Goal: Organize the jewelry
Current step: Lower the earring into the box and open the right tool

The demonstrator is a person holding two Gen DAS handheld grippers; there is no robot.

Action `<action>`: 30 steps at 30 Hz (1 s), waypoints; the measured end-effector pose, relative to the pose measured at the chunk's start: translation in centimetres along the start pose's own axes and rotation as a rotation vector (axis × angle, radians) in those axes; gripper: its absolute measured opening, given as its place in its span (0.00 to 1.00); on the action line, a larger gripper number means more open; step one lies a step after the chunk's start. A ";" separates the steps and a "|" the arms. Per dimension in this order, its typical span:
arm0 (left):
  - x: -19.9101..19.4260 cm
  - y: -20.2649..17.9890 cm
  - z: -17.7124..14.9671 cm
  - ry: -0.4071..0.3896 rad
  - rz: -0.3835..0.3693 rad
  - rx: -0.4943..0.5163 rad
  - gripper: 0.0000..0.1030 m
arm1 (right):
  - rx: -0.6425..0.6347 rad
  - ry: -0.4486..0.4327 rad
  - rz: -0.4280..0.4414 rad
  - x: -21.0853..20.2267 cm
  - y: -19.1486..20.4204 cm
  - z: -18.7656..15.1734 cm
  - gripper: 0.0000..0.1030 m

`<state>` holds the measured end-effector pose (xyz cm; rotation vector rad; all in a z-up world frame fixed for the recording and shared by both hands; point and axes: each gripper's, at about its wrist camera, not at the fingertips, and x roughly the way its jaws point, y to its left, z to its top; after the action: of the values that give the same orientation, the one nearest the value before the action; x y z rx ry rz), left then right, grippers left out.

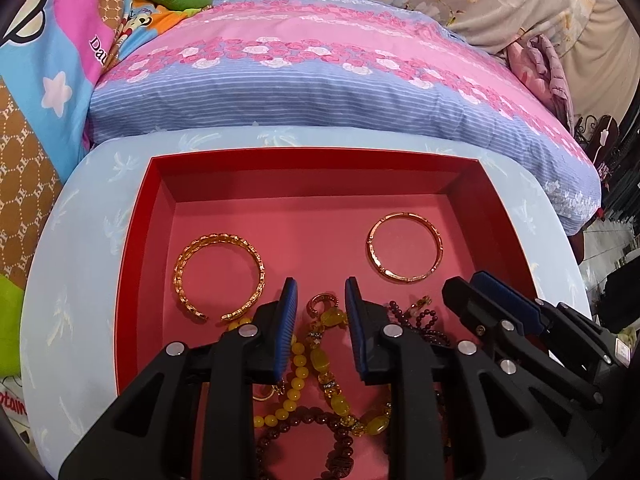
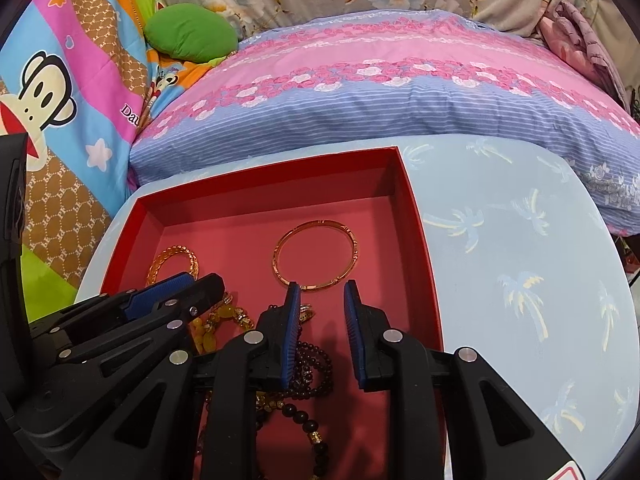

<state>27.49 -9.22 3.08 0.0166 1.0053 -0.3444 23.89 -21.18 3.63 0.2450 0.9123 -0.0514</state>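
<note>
A red box holds the jewelry. A gold chain-link bangle lies at its left. A thin rose-gold bangle lies at its right. Yellow bead strands and dark bead strands lie tangled in the near part. My left gripper is open, hovering over the yellow beads. My right gripper is open and empty, just short of the rose-gold bangle; it also shows in the left wrist view.
The box sits on a pale blue surface with a palm-tree print. A pink and blue striped pillow lies right behind it. A cartoon blanket and a green cushion are at the left.
</note>
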 end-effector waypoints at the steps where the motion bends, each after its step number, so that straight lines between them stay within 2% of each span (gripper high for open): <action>1: -0.1 0.0 -0.2 0.000 0.000 0.000 0.23 | 0.000 0.001 0.000 -0.1 0.0 -0.2 0.22; 15: -3.0 -0.4 -5.3 0.026 -0.010 0.003 0.23 | -0.006 0.009 -0.021 -4.1 0.7 -5.9 0.26; 21: -4.0 -0.6 -6.4 0.015 0.013 0.001 0.23 | 0.000 0.026 -0.009 -4.8 0.7 -6.8 0.26; 24: -4.5 -0.7 -6.7 0.001 0.049 0.004 0.29 | -0.005 0.018 -0.017 -5.4 0.8 -7.1 0.27; 26: -5.0 -0.6 -7.0 -0.014 0.067 0.001 0.39 | -0.010 0.009 -0.024 -6.0 0.9 -7.2 0.27; 30: -5.8 -0.4 -7.6 -0.026 0.097 -0.002 0.43 | -0.016 -0.016 -0.064 -7.0 0.9 -7.4 0.39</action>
<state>18.26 -6.70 3.88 0.0585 0.9754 -0.2542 13.99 -19.03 5.01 0.2000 0.9040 -0.1051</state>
